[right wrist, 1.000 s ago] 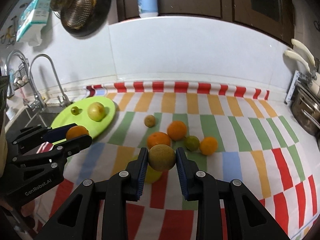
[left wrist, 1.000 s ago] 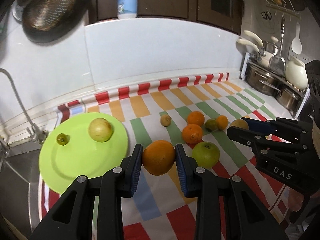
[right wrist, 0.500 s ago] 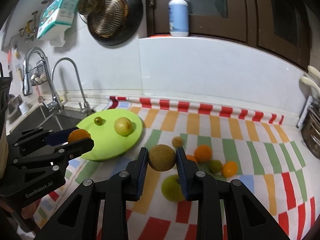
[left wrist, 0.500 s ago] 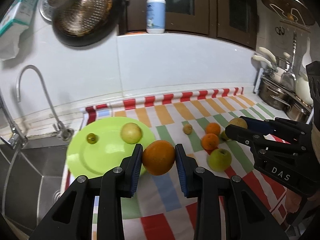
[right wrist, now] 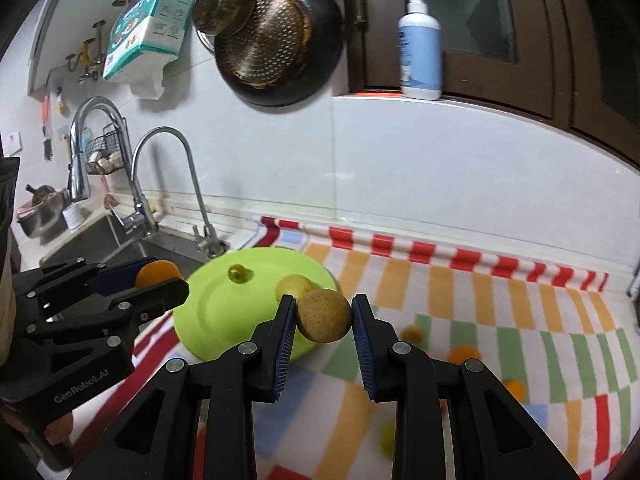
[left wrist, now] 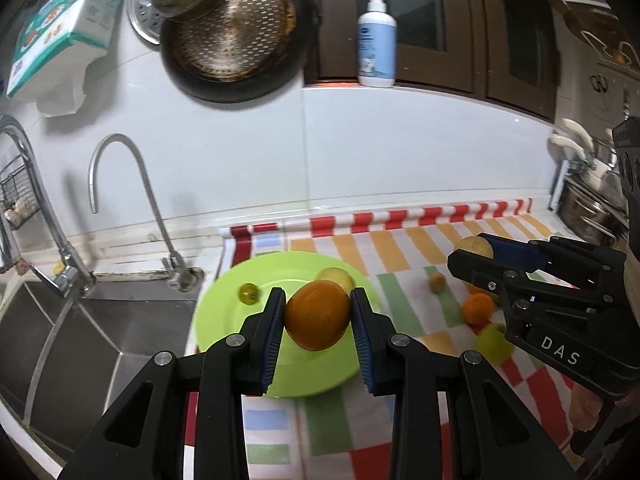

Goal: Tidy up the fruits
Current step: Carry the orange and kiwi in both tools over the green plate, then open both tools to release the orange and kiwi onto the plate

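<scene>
1. Left tool [left wrist: 318, 322] clamped on an orange [left wrist: 318, 316], held above the green plate [left wrist: 224, 320], at about 3 o'clock of the sink [left wrist: 100, 336].
2. Right tool [right wrist: 324, 318] gripping a brownish round fruit [right wrist: 325, 315] over the plate's 4 o'clock rim.
3. Step in hand, judged: carrying both fruits to the plate.
4. Next: lower onto bare plate, clear of the yellow fruit [right wrist: 294, 286] and small green fruit [right wrist: 237, 272], then release gently against rolling.

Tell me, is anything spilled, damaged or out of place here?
Nothing is spilled or damaged. Several fruits lie scattered on the striped cloth, not on the green plate.
</scene>
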